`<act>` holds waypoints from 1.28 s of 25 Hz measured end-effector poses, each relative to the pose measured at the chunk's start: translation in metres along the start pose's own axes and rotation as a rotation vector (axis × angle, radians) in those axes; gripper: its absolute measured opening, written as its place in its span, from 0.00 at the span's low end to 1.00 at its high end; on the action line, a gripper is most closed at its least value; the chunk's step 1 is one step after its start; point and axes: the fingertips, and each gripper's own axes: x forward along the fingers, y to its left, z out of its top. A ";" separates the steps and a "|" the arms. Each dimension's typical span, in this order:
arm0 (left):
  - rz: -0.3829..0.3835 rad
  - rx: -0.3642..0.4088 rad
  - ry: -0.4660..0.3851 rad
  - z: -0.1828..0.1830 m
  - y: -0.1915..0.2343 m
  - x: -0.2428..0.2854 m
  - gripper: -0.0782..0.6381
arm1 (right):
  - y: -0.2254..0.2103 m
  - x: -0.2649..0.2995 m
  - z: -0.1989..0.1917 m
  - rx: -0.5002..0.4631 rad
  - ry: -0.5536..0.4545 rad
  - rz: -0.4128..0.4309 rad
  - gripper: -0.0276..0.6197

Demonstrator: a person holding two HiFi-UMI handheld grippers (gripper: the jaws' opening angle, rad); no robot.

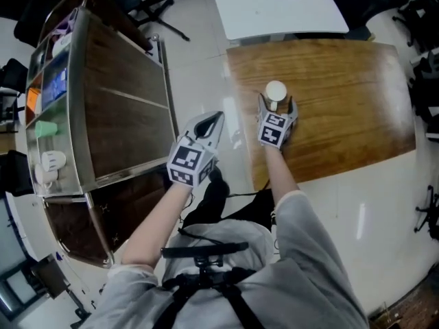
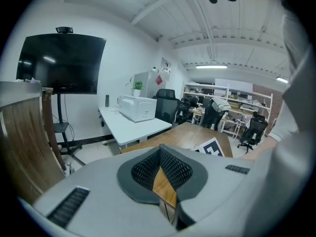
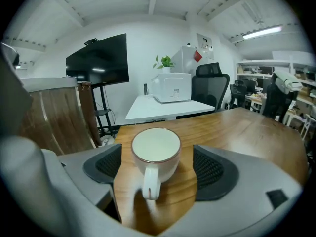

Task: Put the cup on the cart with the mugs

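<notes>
A white cup [image 1: 276, 92] with a thin brown rim stands upright near the left edge of the wooden table [image 1: 343, 108]. My right gripper [image 1: 276, 105] is open around it. In the right gripper view the cup [image 3: 155, 152] sits between the two pads [image 3: 212, 169], its handle toward the camera, with a gap on each side. The left gripper [image 1: 217, 118] is shut on nothing and hovers over the floor between table and cart. The cart [image 1: 123, 108] with wooden shelves stands at the left. A white mug [image 1: 51, 162] and a green one [image 1: 46, 129] sit along its far left side.
A white desk [image 1: 274, 5] butts against the far side of the wooden table and carries a white appliance [image 3: 170, 88]. A dark screen on a stand [image 3: 98, 60] is behind the cart [image 3: 54, 117]. Office chairs stand at the back right.
</notes>
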 end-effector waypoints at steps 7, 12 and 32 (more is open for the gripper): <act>-0.001 -0.020 0.007 -0.009 0.000 0.010 0.11 | 0.000 0.026 -0.002 -0.037 0.011 0.026 0.73; -0.005 -0.017 0.018 -0.011 0.000 0.014 0.11 | 0.004 0.034 -0.004 -0.062 0.031 0.061 0.73; 0.013 -0.032 -0.005 -0.004 -0.001 0.016 0.11 | 0.006 0.008 0.028 -0.125 0.003 0.155 0.65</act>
